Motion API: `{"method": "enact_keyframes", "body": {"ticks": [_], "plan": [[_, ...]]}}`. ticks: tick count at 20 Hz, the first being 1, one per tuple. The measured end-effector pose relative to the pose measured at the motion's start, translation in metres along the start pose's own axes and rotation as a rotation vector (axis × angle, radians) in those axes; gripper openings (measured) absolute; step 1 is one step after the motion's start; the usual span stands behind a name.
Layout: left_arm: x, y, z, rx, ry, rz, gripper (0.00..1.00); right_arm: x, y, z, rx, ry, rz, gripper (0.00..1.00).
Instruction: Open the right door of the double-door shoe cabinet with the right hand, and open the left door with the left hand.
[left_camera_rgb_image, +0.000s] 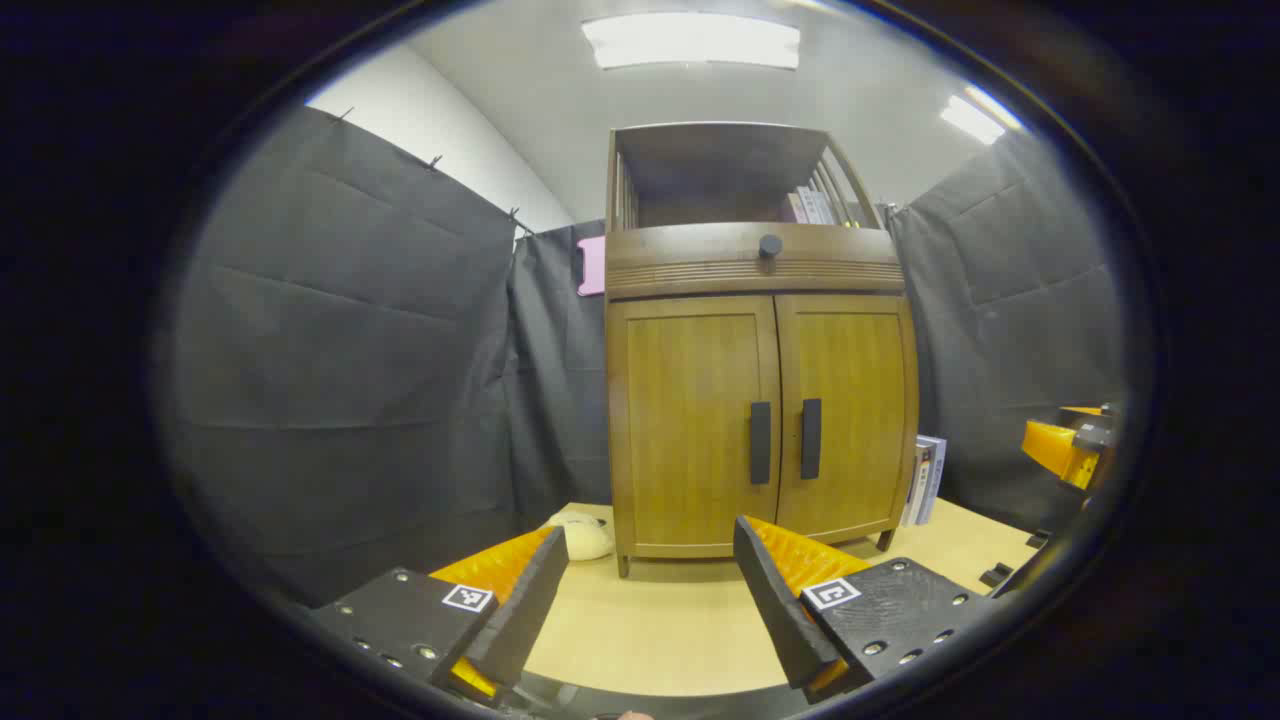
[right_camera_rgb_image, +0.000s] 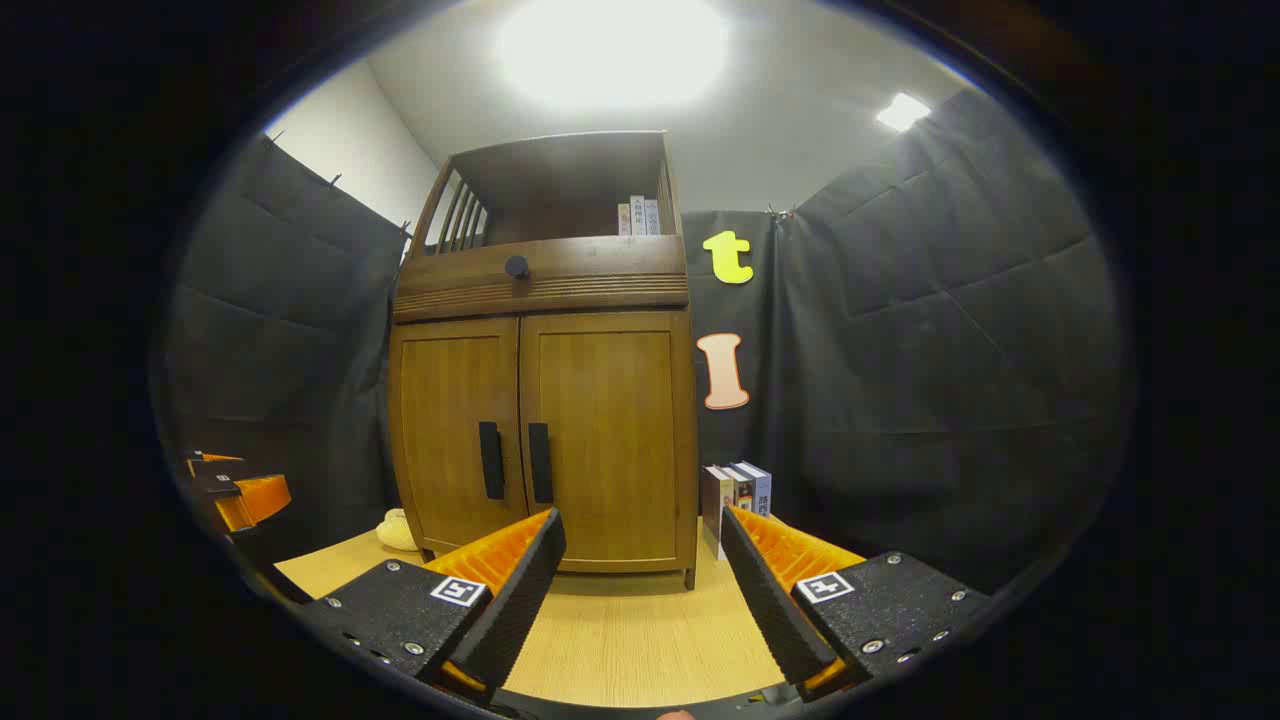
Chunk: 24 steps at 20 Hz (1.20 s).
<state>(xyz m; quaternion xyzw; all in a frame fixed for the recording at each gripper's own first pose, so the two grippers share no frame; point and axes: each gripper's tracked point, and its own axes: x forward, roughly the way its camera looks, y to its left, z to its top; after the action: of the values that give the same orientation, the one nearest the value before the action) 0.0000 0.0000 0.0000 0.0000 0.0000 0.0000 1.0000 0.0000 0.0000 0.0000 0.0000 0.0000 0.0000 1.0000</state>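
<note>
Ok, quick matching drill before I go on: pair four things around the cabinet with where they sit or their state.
Things:
1. cabinet doors
2. round knob
3. books
4. pale object

Places or states:
A. standing on the table by the cabinet's right side
B. shut, black handles side by side
C. lying on the table at the cabinet's left foot
D. on the drawer front above the doors

Pairs: 1-B, 2-D, 3-A, 4-C

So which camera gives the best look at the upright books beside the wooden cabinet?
The right gripper view: the upright books stand unobstructed beside the brown wooden cabinet. The left gripper view shows them smaller, partly behind its corner.
</note>
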Motion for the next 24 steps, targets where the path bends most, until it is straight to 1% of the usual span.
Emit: {"method": "enact_keyframes", "body": {"ticks": [1,2,3,4,5,6,7,8,10,11,12,13,14,15,16,17,18,19,20,24], "plan": [[0.0,-0.001,0.001,0.002,-0.002,0.0,0.95,0.0,-0.001,0.0,-0.001,0.002,-0.004,0.96],[0.0,-0.002,0.001,0.003,-0.004,-0.001,1.0,0.001,-0.003,-0.001,-0.001,0.005,-0.006,0.97],[0.0,-0.004,0.002,0.003,-0.006,-0.003,1.0,0.001,-0.002,-0.001,0.001,0.007,-0.006,0.96],[0.0,-0.005,0.002,0.003,-0.007,-0.003,0.95,0.002,-0.002,-0.002,0.007,0.006,-0.003,0.96],[0.0,-0.005,0.004,0.004,-0.009,-0.002,0.95,0.002,-0.002,-0.001,0.013,0.003,-0.001,0.96],[-0.001,-0.006,0.004,0.005,-0.011,-0.003,1.0,0.002,-0.002,0.001,0.014,0.0,0.001,0.96],[-0.001,-0.007,0.005,0.006,-0.014,-0.004,1.0,0.002,-0.002,0.001,0.012,-0.003,0.001,0.96],[-0.001,-0.009,0.006,0.007,-0.015,-0.006,0.95,0.003,-0.002,0.001,0.01,-0.005,0.002,0.96],[0.0,-0.009,0.006,0.009,-0.017,-0.005,0.95,0.004,-0.001,0.002,0.008,-0.008,0.004,0.96],[0.0,-0.009,0.007,0.008,-0.019,-0.005,1.0,0.005,-0.001,0.002,0.008,-0.008,0.005,0.96],[-0.001,-0.009,0.007,0.007,-0.019,-0.004,1.0,0.006,-0.001,0.002,0.009,-0.008,0.005,0.97],[-0.001,-0.008,0.008,0.006,-0.019,-0.003,0.95,0.006,0.0,0.001,0.01,-0.007,0.006,0.97],[0.0,-0.008,0.008,0.008,-0.022,-0.002,1.0,0.007,0.0,0.001,0.011,-0.006,0.007,0.96],[0.0,-0.008,0.009,0.009,-0.022,-0.001,1.0,0.009,0.0,0.001,0.012,-0.005,0.007,0.97],[0.0,-0.009,0.009,0.009,-0.022,0.001,0.95,0.01,0.0,0.002,0.013,-0.006,0.008,0.96],[0.001,-0.009,0.009,0.009,-0.023,0.001,1.0,0.011,0.001,0.002,0.014,-0.006,0.009,0.96],[0.002,-0.009,0.009,0.008,-0.022,0.0,1.0,0.011,0.001,0.002,0.014,-0.006,0.01,0.96],[0.002,-0.009,0.01,0.006,-0.023,0.0,0.95,0.012,0.002,0.002,0.014,-0.008,0.01,0.96],[0.003,-0.008,0.009,0.004,-0.023,-0.002,1.0,0.013,0.003,0.003,0.016,-0.009,0.01,0.96],[0.004,-0.006,0.011,0.003,-0.029,0.0,1.0,0.023,0.01,0.006,0.035,-0.011,0.02,0.96]]}}
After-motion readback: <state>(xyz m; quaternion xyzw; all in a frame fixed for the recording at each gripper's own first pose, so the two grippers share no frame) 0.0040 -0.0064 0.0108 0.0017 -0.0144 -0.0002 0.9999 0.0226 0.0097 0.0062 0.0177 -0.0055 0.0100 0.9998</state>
